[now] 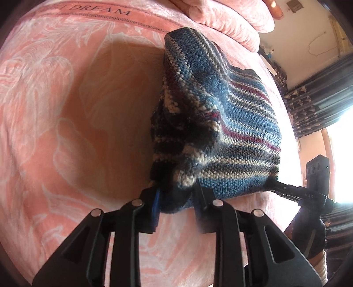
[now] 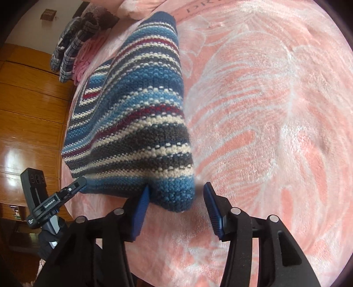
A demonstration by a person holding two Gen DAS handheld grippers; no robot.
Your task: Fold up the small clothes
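A small striped knit sweater (image 1: pixel 220 114) in blue, cream, grey and maroon lies folded over on a pink bedspread (image 1: pixel 66 110). My left gripper (image 1: pixel 177 196) is shut on its bunched near corner, and the cloth fills the gap between the fingers. In the right wrist view the sweater (image 2: pixel 136 123) runs away from me. My right gripper (image 2: pixel 176 201) stands open around the other near corner; the cloth touches the left pad (image 2: pixel 142 203) and stands clear of the right one. Each gripper shows in the other's view, at the sweater's edge (image 1: pixel 286 189) (image 2: pixel 74 186).
Pink pillows (image 1: pixel 231 19) sit at the head of the bed. Folded plaid and pink clothes (image 2: pixel 72 50) are stacked at the far corner beside a wooden wardrobe (image 2: pixel 28 110). Dark curtains and a bright window (image 1: pixel 339 154) lie past the bed's edge.
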